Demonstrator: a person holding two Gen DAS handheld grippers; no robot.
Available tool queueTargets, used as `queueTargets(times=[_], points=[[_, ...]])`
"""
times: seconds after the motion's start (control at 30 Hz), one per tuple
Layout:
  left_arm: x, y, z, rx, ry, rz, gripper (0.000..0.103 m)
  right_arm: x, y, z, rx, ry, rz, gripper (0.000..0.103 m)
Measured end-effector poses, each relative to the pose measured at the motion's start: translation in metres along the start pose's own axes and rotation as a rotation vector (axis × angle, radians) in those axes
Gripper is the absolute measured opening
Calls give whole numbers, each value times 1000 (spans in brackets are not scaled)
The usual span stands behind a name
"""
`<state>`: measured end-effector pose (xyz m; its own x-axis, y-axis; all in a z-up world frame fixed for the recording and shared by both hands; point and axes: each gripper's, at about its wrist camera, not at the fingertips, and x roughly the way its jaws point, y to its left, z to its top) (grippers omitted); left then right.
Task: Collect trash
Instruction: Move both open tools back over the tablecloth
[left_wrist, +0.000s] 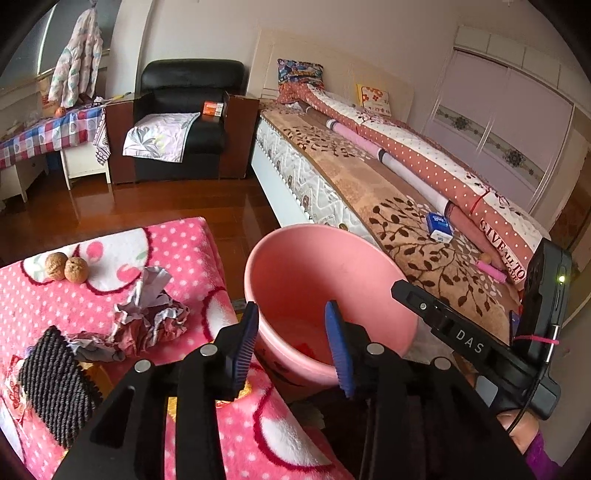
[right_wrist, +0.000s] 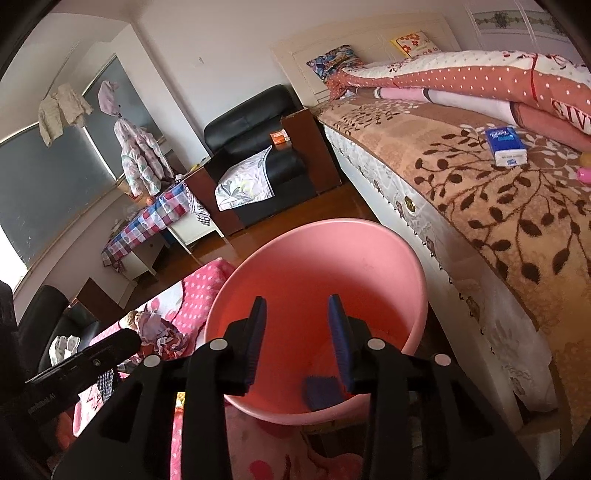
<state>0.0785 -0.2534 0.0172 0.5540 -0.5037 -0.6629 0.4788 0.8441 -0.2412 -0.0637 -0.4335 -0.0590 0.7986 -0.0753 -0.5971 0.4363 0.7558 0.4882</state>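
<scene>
You are working beside the bed (left_wrist: 388, 192), which is running along the right with a brown leaf-patterned cover and a rolled dotted quilt (left_wrist: 436, 158) lying on it. A blue tissue pack (right_wrist: 506, 146) is sitting on that cover, well apart from everything you are handling. The black armchair (left_wrist: 184, 110) is standing against the far wall.

Closer in, the pink dotted blanket (left_wrist: 184, 243) is covering the worktop at your left, and the pink basin (right_wrist: 369, 251) is standing just beside it, between the worktop and the bed. A small dark blue object (right_wrist: 321, 391) is lying at the basin's bottom (what it is, you cannot tell from here).

You are holding the right gripper (right_wrist: 297, 328) above the basin's mouth, its jaws spread and holding nothing. You are holding the left gripper (left_wrist: 291, 332) over the basin's near rim, close to the blanket's edge, and its jaws are also spread and empty.

The crumpled paper (left_wrist: 147, 317) is lying on the blanket, left of the left gripper and apart from it. A dark knitted piece (left_wrist: 55, 380) is lying just beside the paper, nearer to you. Two walnuts (left_wrist: 66, 267) are sitting side by side, touching, farther back on the blanket.
</scene>
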Motion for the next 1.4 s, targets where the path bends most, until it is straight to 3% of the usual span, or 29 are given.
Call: queueTargets(times=[0.3,0.6,0.8,1.1,1.4], points=[[-38,13,-1,-29,-61,17,38,-16,10,-1,-16,-23,29,36],[-107,46,-7,-38,-169,83,38,-38,25,-4,-56,-90,62,36],[-150,81,-25,-77,-210,149,38,-36,40,-13,-95,-39,130,36],[-184,128,-70,-113,-177,244,38,-25,74,-43,-158,88,220,36],[-201,161,-128,-106,-66,293,46,-15,119,-83,-266,215,323,36]])
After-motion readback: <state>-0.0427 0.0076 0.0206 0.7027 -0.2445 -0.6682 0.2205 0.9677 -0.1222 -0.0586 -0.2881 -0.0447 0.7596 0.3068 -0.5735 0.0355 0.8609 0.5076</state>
